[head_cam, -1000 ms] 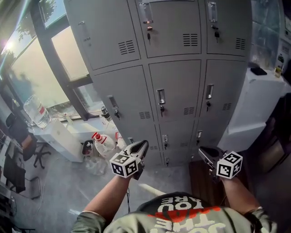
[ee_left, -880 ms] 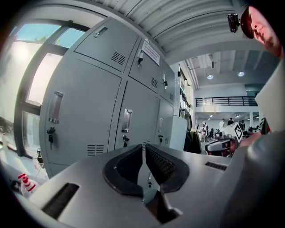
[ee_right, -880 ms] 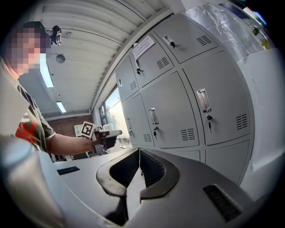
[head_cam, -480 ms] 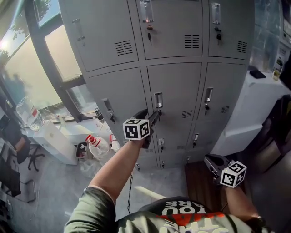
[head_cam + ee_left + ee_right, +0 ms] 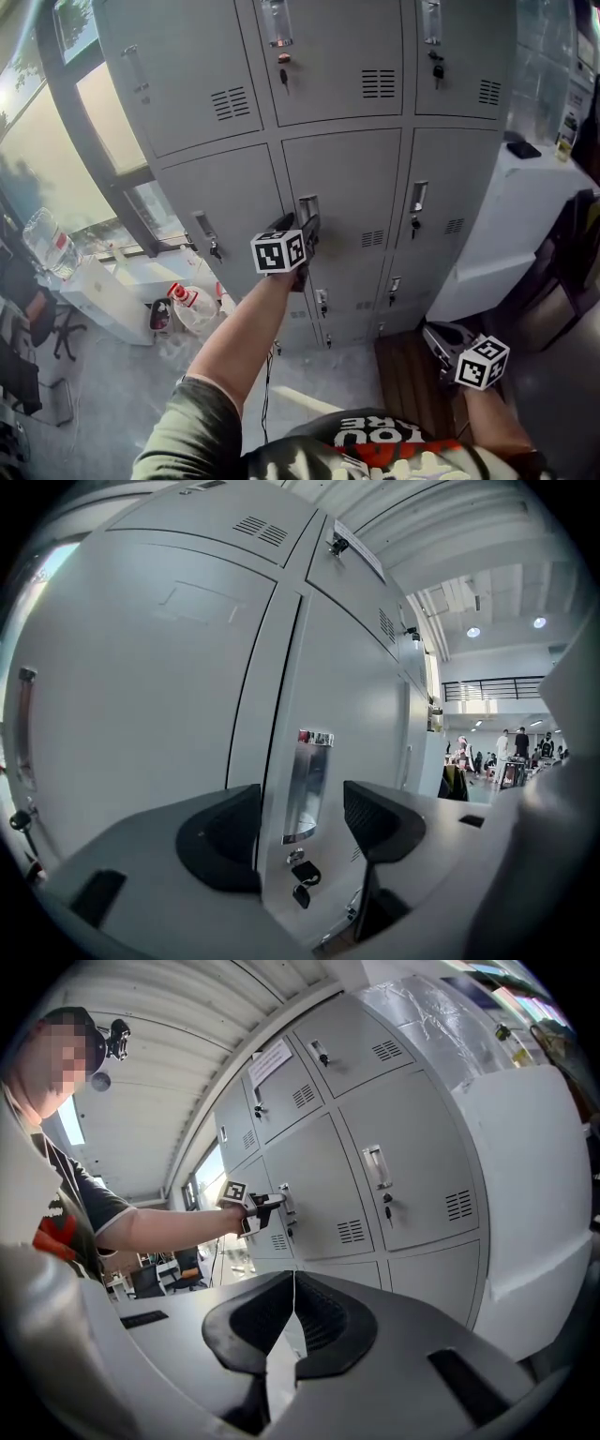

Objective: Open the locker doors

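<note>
Locker doors (image 5: 342, 183) shut — left gripper (image 5: 302, 808) jaws have just been opening, middle handle (image 5: 309, 766) between them ungripped — right gripper (image 5: 293, 1321) clenched empty.

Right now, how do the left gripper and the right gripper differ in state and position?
The left gripper has its jaws apart, having just been opening, with the door handle showing between them, not gripped; the right gripper has its jaws together on nothing. The left gripper is raised to the lockers; the right gripper hangs low, away from them. Both carry a marker cube.
</note>
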A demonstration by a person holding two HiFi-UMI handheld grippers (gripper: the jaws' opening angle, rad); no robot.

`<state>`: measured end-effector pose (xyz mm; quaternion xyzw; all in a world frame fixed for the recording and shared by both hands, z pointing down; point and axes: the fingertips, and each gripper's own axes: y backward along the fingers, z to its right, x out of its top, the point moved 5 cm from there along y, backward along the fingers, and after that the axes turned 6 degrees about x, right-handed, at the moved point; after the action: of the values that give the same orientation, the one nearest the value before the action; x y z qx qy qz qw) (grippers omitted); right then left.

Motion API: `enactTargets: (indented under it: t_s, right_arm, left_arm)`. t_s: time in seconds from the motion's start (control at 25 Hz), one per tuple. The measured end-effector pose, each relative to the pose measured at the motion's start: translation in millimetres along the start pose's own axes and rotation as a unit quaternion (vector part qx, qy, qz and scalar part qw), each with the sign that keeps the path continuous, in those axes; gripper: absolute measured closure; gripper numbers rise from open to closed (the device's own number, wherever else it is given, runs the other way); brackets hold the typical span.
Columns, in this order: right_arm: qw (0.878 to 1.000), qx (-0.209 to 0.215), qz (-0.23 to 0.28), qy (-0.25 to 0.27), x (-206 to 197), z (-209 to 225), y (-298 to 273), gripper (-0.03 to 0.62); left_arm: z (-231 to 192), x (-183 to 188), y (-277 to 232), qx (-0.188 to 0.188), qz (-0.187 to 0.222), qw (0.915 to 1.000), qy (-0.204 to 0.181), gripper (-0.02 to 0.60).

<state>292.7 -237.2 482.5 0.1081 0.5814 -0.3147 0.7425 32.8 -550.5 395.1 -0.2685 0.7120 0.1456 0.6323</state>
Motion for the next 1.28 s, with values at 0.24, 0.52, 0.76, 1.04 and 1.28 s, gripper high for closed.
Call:
enactTargets:
  t_s: [0.24, 0.52, 0.76, 1.04, 1.28]
  right_arm:
    - [1.0, 0.0, 0.002, -0.002, 1, 6, -1, 0.557]
    - [1.0, -0.001, 0.002, -0.003, 0, 5, 2, 0.557]
    - [1.0, 0.0, -0.001, -0.004, -1, 3, 0, 0.558]
    - [1.0, 0.013, -0.005, 0.001, 0, -3, -10, 0.558]
    - [1.0, 0.026, -0.008, 0.005, 2, -12, -19, 0.557]
  left_arm:
    - [5, 4, -7, -0.008, -0.001, 1.0, 0.0, 0.311]
    - [5, 5, -6, -0.016, -0.007, 0.9998, -0.001, 0.313]
    - [10, 4, 5, -0.035, -0.01, 0.9993, -0.002, 0.313]
    - [23, -3, 29, -0.069, -0.01, 0.9976, -0.002, 0.313]
    - [37, -9, 50, -0.092, -0.008, 0.9957, 0.002, 0.313]
